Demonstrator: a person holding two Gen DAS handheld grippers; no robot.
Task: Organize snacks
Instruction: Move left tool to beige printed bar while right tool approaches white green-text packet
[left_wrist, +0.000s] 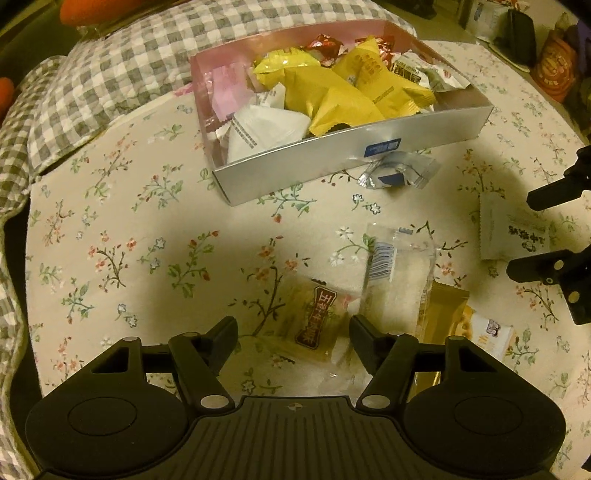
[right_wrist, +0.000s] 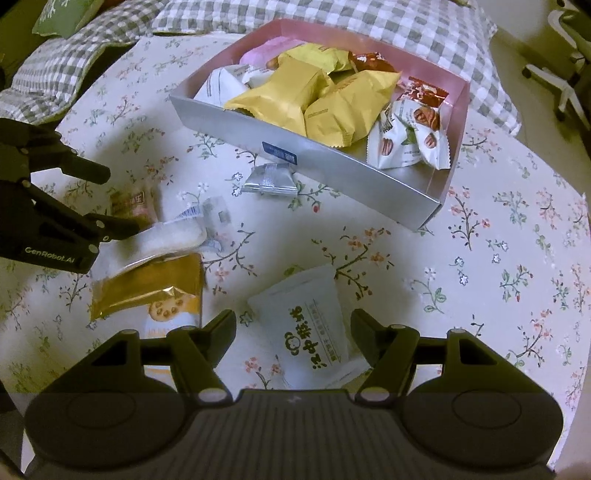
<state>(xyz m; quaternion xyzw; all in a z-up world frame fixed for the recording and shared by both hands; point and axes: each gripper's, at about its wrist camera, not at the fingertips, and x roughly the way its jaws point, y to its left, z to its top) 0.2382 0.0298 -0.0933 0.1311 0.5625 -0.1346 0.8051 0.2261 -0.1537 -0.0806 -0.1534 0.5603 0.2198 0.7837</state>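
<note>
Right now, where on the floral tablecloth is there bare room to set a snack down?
Bare cloth lies left of the silver box, toward the checked cushion, and on its other side, right of the white packet. Crowded: below the box front, where the clear packet, gold packet and small silver packet cluster.

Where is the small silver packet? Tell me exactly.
The silver packet lies on the floral cloth outside the box, against its near silver wall just below the blue sticker; the left wrist view shows it there too.

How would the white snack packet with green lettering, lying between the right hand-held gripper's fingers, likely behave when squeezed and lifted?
The white snack packet looks puffed, so probably light and yielding. Its smooth film may slip. It lies flat, so rolling seems unlikely.
</note>
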